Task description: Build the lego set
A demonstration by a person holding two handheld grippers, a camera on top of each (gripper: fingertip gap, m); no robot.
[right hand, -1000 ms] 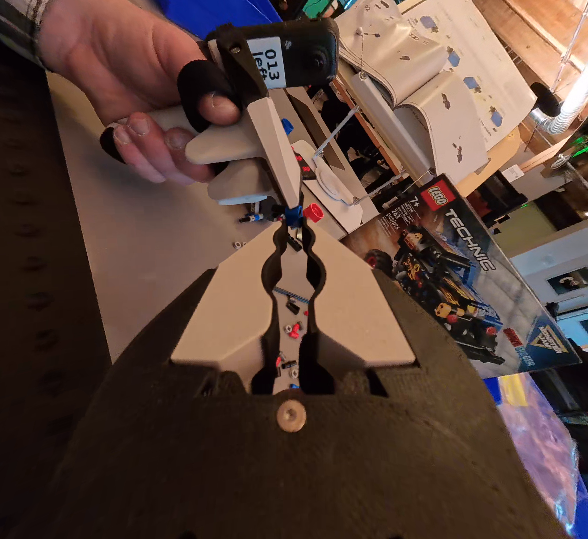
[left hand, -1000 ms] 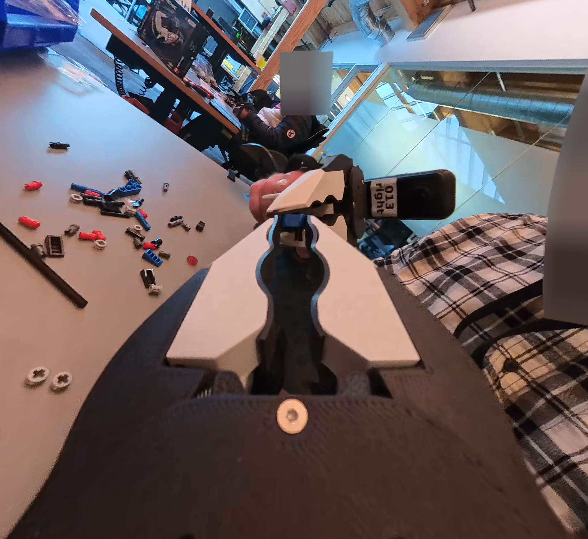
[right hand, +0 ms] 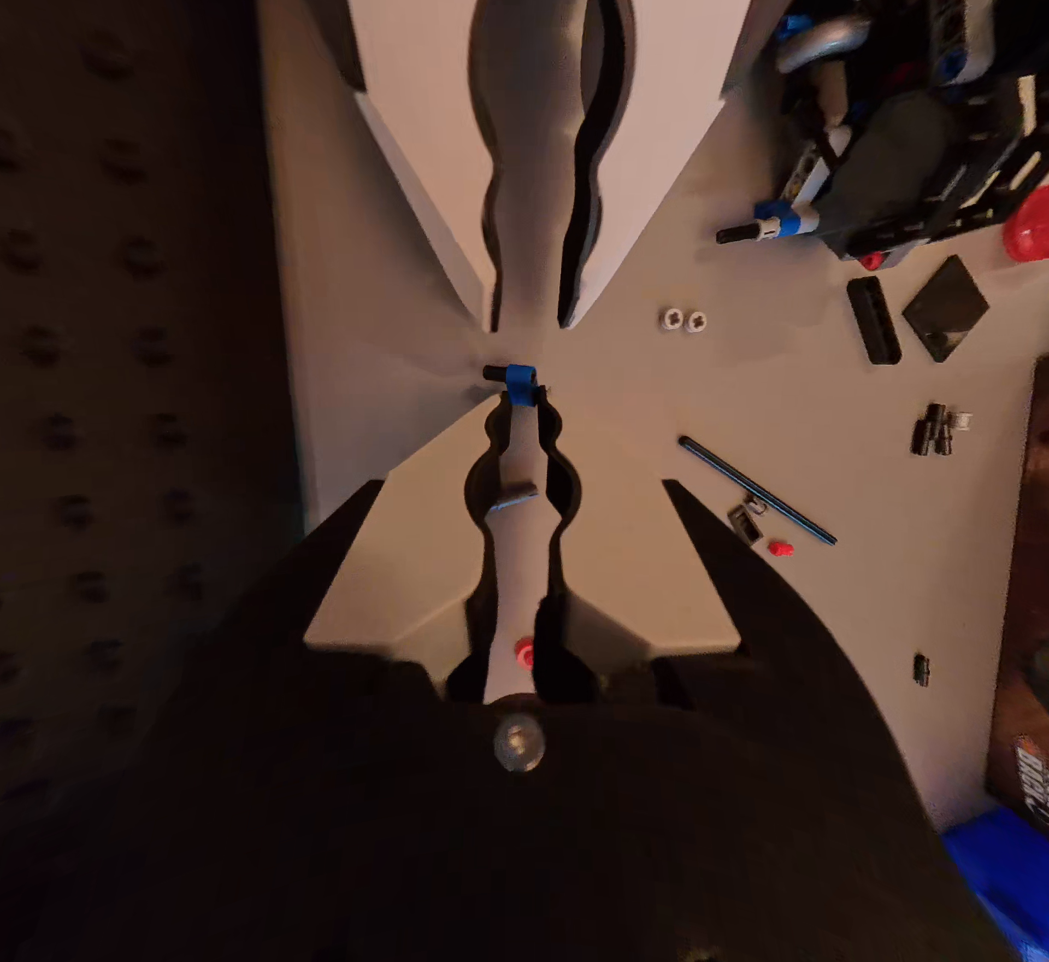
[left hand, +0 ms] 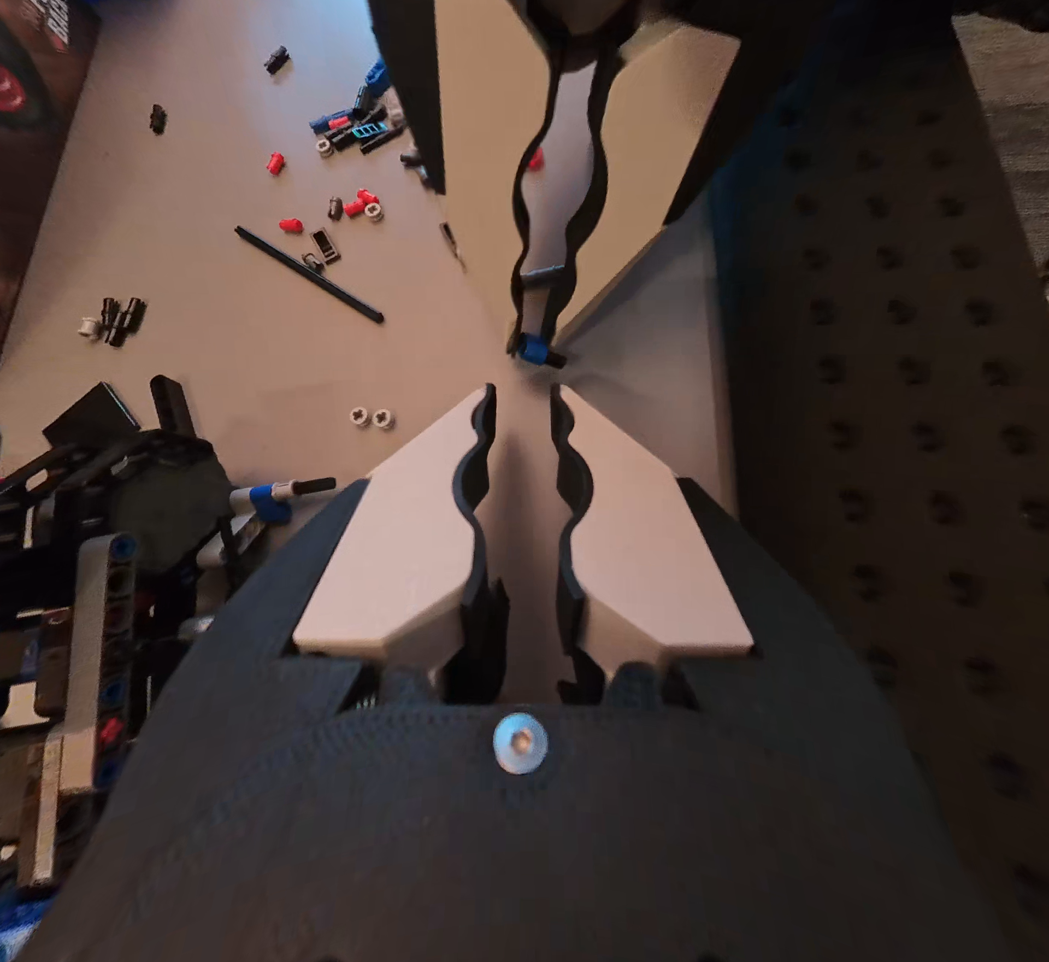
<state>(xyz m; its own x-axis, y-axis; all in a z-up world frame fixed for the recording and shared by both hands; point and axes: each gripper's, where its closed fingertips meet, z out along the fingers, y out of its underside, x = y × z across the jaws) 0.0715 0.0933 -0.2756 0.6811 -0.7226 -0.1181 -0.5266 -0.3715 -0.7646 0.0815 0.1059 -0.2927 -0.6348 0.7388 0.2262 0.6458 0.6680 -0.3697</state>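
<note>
Connector [right hand: 519,381], blue, pinched by right gripper [right hand: 523,395]; left gripper [left hand: 522,389] gapes empty opposite.

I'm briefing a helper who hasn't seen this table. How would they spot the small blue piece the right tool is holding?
Start at the half-built model at the table's edge, then look to the bare patch where the two tools' tips nearly meet. There the right tool pinches the blue piece. It is the only blue part there, with a short black pin sticking out one side.

workshop bench — loose Lego parts [left hand: 352,131] | grey tabletop [left hand: 187,344]
</note>
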